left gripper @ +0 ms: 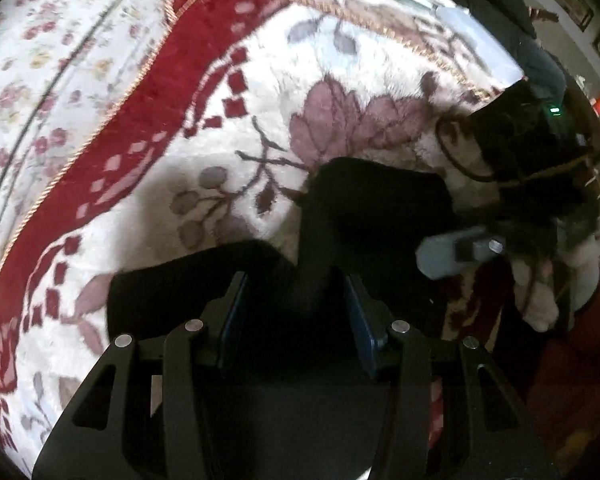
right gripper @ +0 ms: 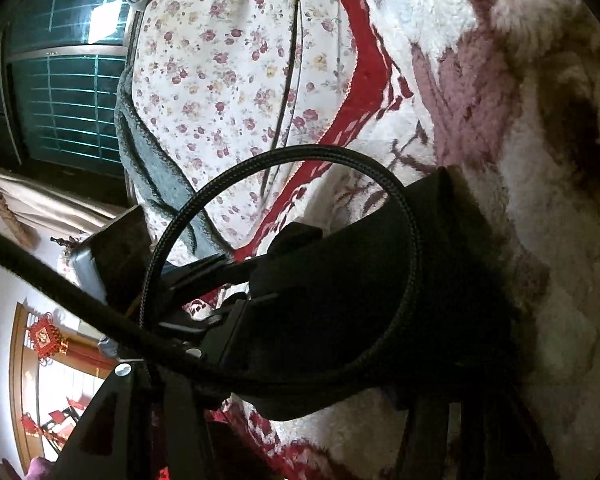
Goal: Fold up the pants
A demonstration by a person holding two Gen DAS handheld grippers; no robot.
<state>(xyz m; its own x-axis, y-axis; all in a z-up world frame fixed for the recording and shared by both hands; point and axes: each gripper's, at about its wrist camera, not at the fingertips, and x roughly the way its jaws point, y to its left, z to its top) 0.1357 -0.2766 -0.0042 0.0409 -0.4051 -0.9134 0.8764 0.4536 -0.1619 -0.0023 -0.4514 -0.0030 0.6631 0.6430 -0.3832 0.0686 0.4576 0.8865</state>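
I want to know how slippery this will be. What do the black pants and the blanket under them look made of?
Pants: matte black, soft thick knit or fleece by the look; no sheen. Blanket: plush, fuzzy pile in cream and red, likely synthetic fleece.

Black pants [left gripper: 364, 216] partly hidden behind left hand-held gripper [left gripper: 296, 312]; cable [right gripper: 260, 216] obscures right view.

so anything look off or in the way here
Yes: a black braided cable loops across the right wrist view, right in front of the right tool and the black pants, which lie on the plush floral blanket. It could snag.
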